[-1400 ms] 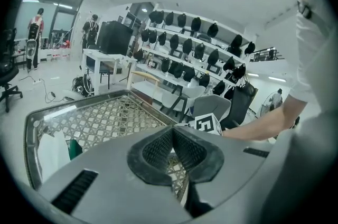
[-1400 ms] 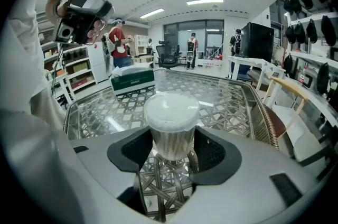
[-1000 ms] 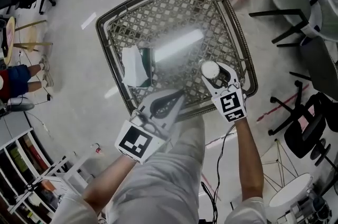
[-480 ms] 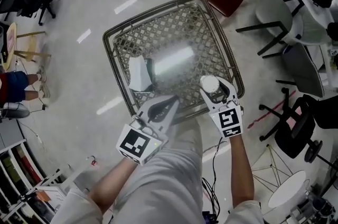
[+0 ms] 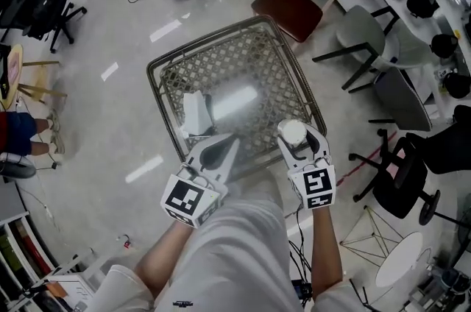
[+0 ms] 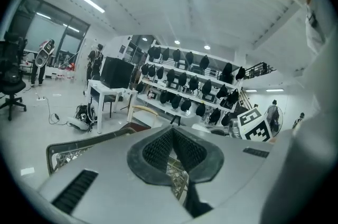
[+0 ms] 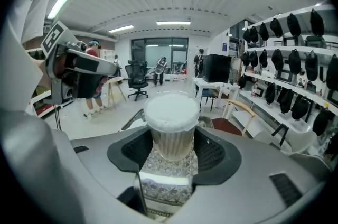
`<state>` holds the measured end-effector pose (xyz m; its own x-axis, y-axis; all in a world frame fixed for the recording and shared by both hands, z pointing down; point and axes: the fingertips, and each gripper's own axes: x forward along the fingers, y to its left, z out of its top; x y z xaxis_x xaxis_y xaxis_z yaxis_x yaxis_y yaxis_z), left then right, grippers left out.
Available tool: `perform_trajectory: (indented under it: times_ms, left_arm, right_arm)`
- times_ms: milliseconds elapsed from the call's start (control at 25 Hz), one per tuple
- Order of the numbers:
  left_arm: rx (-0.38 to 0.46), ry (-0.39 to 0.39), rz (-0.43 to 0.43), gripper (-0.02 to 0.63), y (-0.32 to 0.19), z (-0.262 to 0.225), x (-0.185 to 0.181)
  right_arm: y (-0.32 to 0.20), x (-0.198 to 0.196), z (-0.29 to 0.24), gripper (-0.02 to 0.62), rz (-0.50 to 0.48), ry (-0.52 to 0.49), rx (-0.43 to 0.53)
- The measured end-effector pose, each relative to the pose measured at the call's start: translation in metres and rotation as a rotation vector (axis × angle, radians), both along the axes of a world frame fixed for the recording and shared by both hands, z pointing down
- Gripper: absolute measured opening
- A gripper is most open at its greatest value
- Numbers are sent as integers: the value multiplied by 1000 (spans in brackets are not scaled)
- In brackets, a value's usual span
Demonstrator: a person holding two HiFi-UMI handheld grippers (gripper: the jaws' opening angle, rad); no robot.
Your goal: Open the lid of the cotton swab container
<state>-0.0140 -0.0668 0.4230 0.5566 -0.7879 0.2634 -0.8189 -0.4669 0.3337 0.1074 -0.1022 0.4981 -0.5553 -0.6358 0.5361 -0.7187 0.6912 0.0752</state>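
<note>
The cotton swab container [image 5: 293, 131] is a clear ribbed cup packed with white swab tips. It stands upright between the pads of my right gripper [image 5: 295, 137], which is shut on its sides. In the right gripper view the container [image 7: 171, 125] fills the gap between the jaws, with its translucent lid [image 7: 171, 108] seated on top. My left gripper [image 5: 233, 142] is to its left, shut with nothing between its jaws, and in the left gripper view its fingertips [image 6: 172, 136] meet. Both hang over the near edge of the wicker table [image 5: 171, 66].
A white folded thing [image 5: 195, 114] lies on the table's glass top at the left. A chair with a brown seat [image 5: 293, 9] stands behind the table, grey chairs [image 5: 368, 45] and a black office chair [image 5: 401, 182] to the right. My light-trousered legs fill the bottom.
The head view has pulled back, so the table looks smaller and farther up. Both grippers keep their stance, and the right one still holds the container.
</note>
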Motion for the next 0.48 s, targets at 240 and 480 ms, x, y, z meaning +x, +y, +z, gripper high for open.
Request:
perform_trajectory:
  times_ms: [240,480]
  left_arm:
    - [56,11,2,2,9,-26,-11]
    - [91,26,4,2,19,-43,-15]
  right_arm:
    - [11,2,-45,238,107,-21,16]
    - [26,-2,-69,238,157,-38,45]
